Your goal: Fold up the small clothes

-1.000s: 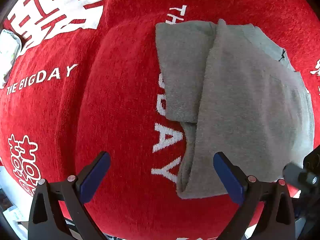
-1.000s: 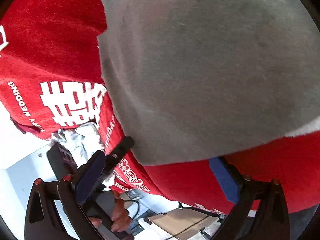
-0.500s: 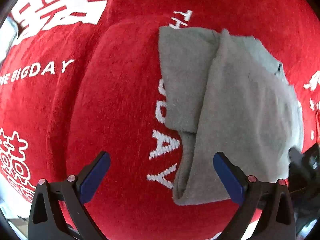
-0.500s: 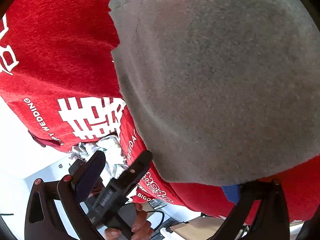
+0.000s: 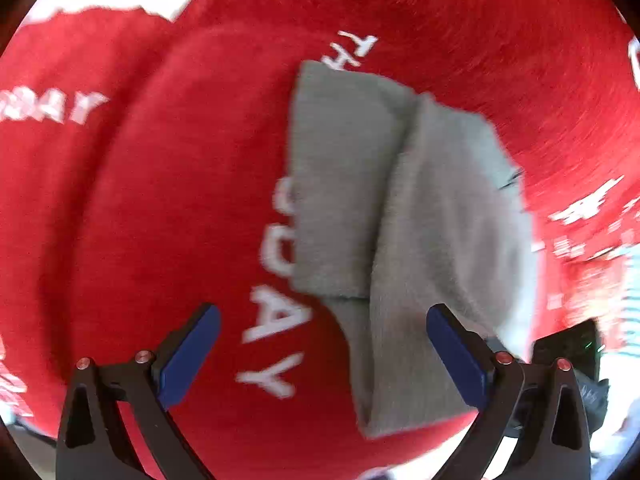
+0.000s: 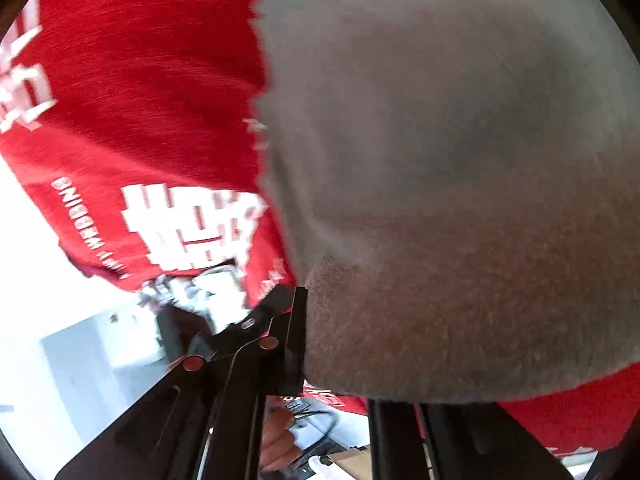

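A small grey garment (image 5: 408, 240) lies partly folded on a red cloth with white lettering (image 5: 160, 200). My left gripper (image 5: 324, 352) is open and empty, hovering just above the cloth at the garment's near left edge. In the right wrist view the grey garment (image 6: 460, 200) fills most of the frame. My right gripper (image 6: 340, 360) has closed on the garment's near edge; the fabric bunches over the fingers and hides the tips.
The red cloth (image 6: 140, 100) covers the table. Past its edge are a white floor (image 6: 60, 360), a crumpled white item (image 6: 200, 288) and the left hand-held gripper body (image 6: 240, 320). The right gripper's black body (image 5: 568, 356) shows at the lower right.
My right gripper went from open to shut on the garment's near edge. My left gripper drifted slightly; the garment's shape is unchanged.
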A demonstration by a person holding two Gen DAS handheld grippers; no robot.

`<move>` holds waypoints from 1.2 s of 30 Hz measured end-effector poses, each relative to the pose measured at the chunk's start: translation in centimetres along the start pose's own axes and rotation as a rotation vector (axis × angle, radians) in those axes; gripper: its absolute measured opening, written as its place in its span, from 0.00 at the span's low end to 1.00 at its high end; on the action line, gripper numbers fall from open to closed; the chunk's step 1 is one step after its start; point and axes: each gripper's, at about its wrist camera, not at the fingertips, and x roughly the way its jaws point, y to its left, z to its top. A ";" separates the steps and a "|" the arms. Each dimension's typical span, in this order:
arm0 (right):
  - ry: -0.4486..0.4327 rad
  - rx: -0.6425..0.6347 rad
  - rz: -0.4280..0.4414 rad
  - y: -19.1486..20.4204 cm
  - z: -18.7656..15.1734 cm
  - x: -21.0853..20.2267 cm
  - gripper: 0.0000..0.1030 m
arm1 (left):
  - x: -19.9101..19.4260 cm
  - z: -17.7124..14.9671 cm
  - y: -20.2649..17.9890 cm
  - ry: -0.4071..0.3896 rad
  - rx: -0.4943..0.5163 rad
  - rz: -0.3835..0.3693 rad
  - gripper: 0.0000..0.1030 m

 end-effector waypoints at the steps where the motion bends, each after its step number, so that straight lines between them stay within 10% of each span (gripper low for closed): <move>1: 0.001 -0.029 0.018 0.8 0.1 -0.5 0.09 | 0.2 0.6 0.2 0.008 -0.022 -0.053 1.00; 8: 0.034 -0.107 0.010 2.6 0.6 -1.5 0.09 | 2.1 4.6 -2.5 0.034 -0.016 -0.193 1.00; 12: 0.097 -0.136 -0.057 2.0 -0.1 -0.3 0.09 | 3.2 4.5 -5.6 0.029 0.092 -0.094 1.00; 15: 0.178 -0.166 -0.148 1.2 -0.9 0.2 0.13 | 4.3 3.9 -7.4 0.023 0.193 0.071 0.63; 20: 0.313 -0.284 -0.298 1.6 -1.5 -1.2 0.62 | 4.8 3.5 -8.4 0.017 0.262 0.170 0.62; 25: 0.202 -0.377 -0.333 3.6 1.3 -6.3 0.64 | 6.2 3.8 -9.3 0.021 0.226 0.178 0.64; 26: 0.150 -0.387 -0.352 3.8 2.3 -7.1 0.61 | 6.3 3.8 -9.6 0.019 0.229 0.191 0.64; 29: 0.063 -0.417 -0.409 4.1 4.6 -7.8 0.05 | 6.3 3.3 -10.4 -0.004 0.265 0.247 0.51; 31: 0.032 -0.447 -0.497 4.0 6.3 -6.7 0.04 | 5.9 3.2 -11.0 -0.030 0.285 0.252 0.26; 36: 0.087 -0.523 -0.627 1.7 7.6 -3.2 0.01 | 4.2 3.1 -11.9 -0.060 0.265 0.222 0.20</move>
